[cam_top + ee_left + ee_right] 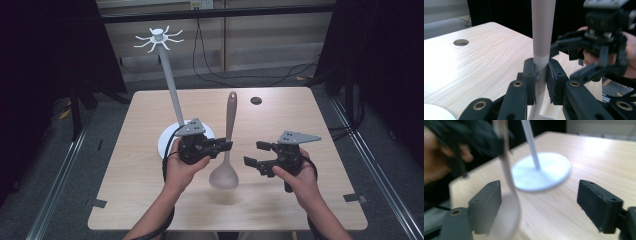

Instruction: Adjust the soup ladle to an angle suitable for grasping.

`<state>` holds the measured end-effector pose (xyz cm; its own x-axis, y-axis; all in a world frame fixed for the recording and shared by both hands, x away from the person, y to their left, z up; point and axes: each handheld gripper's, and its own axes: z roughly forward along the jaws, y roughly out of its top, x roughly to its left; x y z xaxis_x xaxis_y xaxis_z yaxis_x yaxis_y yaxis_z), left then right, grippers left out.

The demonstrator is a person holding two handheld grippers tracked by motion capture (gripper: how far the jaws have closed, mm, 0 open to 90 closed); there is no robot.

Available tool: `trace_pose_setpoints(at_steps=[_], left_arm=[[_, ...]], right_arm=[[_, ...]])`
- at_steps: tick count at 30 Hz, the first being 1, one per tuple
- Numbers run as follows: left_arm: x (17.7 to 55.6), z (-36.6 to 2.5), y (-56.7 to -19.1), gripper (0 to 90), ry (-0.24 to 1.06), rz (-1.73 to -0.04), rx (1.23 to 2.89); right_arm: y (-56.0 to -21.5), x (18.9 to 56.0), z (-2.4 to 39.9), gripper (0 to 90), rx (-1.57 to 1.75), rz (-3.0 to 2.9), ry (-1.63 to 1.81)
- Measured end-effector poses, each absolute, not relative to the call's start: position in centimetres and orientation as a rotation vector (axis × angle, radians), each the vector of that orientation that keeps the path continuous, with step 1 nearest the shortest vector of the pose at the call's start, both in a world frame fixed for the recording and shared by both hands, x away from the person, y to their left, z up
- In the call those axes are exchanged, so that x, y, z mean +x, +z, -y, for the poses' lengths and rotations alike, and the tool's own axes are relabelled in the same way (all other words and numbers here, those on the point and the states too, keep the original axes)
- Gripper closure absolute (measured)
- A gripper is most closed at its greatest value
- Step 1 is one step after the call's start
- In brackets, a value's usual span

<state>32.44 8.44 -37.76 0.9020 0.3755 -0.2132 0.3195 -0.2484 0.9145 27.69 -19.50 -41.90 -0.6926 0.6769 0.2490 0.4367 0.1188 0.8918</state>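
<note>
Ladle (pixel 228 145) handle pinched in left hand-held gripper (pixel 226 146); right hand-held gripper (pixel 254 153) spread, beside it.

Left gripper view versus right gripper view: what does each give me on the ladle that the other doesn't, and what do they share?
Left gripper view: the left gripper pads clamped on the ladle handle, plus a round hole in the table top.

Right gripper view: the right gripper with jaws wide apart and nothing gripped, the ladle's blurred bowl end near its one pad, and the white stand base and pole.

Shared: the ladle, the wooden table, and the opposite hand's gripper.
</note>
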Motion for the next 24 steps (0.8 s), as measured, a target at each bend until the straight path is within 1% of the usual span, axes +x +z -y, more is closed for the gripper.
trace_pose_setpoints(at_steps=[4,9,16,24], left_arm=[[32.5,-8.9,-37.2,78.7,0.095,-0.539,1.848],[32.9,-9.9,-36.3,78.7,0.135,-0.587,1.805],[33.2,-11.0,-35.1,78.7,0.187,-0.609,1.770],[33.5,-12.5,-34.1,78.7,0.191,-0.614,1.740]], right_arm=[[-43.4,27.4,19.8,10.8,1.136,-2.177,1.547],[-44.7,27.1,20.1,5.1,1.158,-2.182,1.483],[-44.8,26.9,19.7,3.7,1.127,-2.188,1.450],[-45.0,26.8,19.1,3.7,1.105,-2.205,1.435]])
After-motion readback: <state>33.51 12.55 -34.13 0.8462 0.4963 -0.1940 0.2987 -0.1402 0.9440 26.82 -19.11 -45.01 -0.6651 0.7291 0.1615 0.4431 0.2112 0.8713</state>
